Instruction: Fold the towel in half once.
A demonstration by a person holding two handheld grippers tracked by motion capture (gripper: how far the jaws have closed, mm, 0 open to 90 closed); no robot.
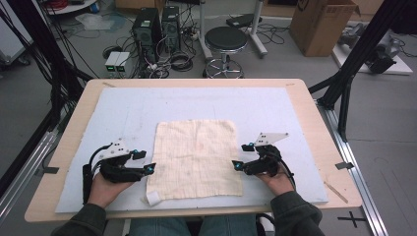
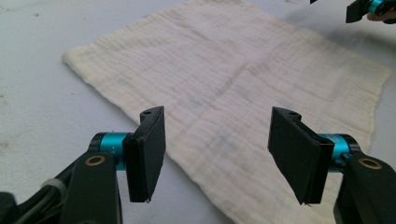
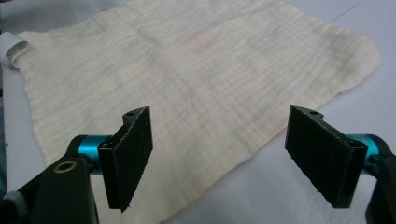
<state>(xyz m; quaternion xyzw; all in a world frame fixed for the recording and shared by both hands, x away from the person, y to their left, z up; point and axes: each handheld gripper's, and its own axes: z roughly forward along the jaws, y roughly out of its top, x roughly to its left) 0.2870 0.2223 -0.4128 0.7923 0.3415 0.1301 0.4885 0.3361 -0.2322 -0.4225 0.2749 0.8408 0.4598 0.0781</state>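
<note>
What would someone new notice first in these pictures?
A cream cloth lies spread flat in the middle of the pale blue mat on the table. The left gripper and the right gripper flank it, one at each side edge, both with jaws open and nothing between them.

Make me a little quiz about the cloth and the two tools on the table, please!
1. True or false: the cream cloth lies spread flat on the pale mat.
2. Which tool is holding the cloth? A) left tool B) right tool C) neither
3. What small white thing sticks out at the cloth's corner nearest the person's left hand?

Key
1. True.
2. C: both tools stand open, one at each side edge of the cloth, with nothing between the jaws.
3. A white tag.
</note>
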